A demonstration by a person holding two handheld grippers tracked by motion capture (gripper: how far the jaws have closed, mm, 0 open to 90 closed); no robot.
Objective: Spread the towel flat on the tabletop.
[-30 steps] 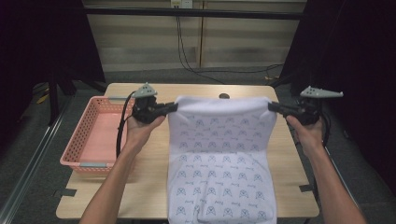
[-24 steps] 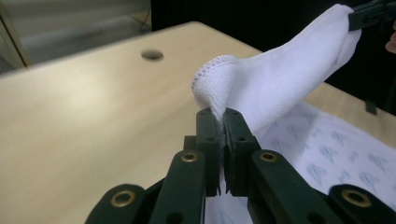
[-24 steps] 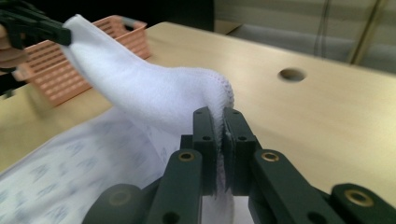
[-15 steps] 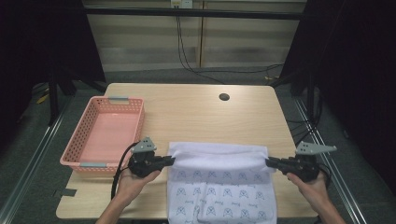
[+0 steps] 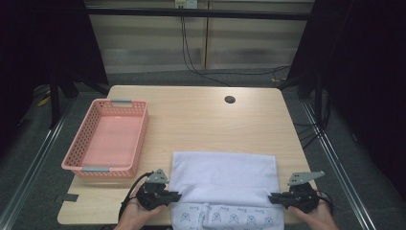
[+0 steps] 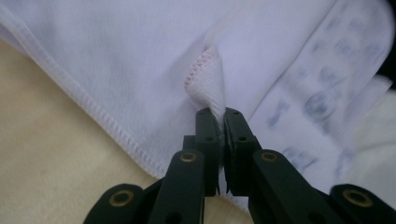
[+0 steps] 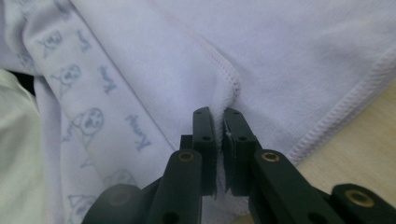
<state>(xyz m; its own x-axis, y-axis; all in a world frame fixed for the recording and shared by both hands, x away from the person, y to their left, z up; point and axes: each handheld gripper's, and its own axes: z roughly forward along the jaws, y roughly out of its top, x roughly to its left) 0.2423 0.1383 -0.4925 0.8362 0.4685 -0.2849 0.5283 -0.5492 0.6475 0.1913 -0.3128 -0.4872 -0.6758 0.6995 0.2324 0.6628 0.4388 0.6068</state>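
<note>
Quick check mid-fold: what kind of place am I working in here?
Probably a lab or recording rig, not a home: a bare wooden table boxed in by black curtains, with cables trailing on the floor behind. A pink basket and the white cloth look like staged props.

High view looks down from the person's side – both gripper views sit close, sharing the white cloth [image 5: 225, 175].

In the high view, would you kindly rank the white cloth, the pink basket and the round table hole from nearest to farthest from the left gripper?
1. White cloth: pinched in the left gripper.
2. Pink basket: up and to the left.
3. Table hole: far side, to the right.
</note>
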